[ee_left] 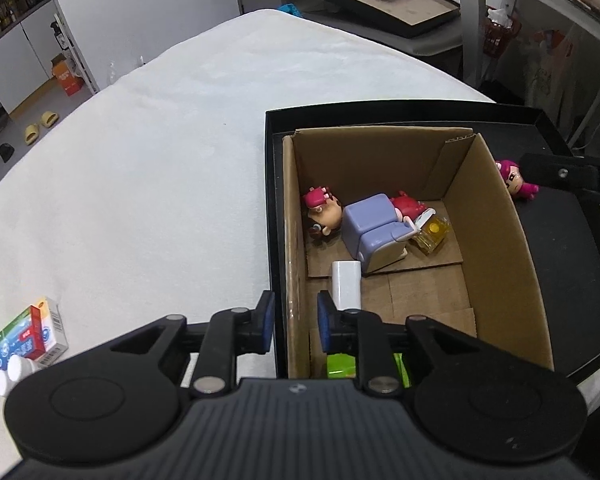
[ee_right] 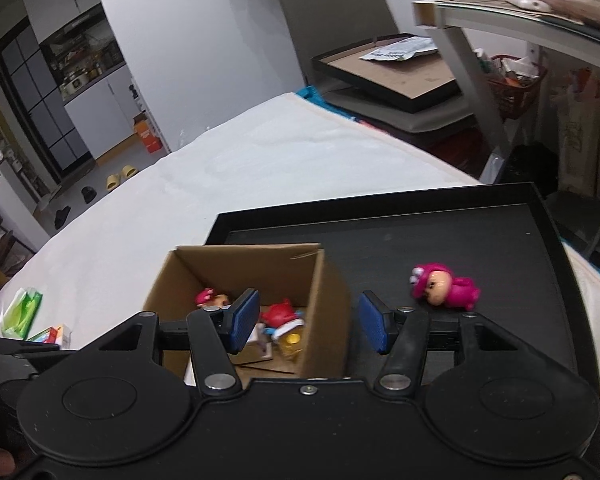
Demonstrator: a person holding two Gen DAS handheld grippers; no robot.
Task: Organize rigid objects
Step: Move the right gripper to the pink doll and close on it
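While parted, left gripper (ee_left: 296, 322) fingers (ee_left: 266, 320) empty.

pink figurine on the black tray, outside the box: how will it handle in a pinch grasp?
The pink figurine looks like hard molded plastic, so probably stiff and light. It lies on its side on the black tray; its rounded head may let it pivot or slip between flat pads. Gripping the body seems safer.

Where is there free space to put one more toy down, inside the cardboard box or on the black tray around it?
Inside the cardboard box, the near right floor, between the white cylinder and the right wall, is bare. The far floor is crowded by the purple block and figures. On the black tray, the strip behind the pink figure is free.
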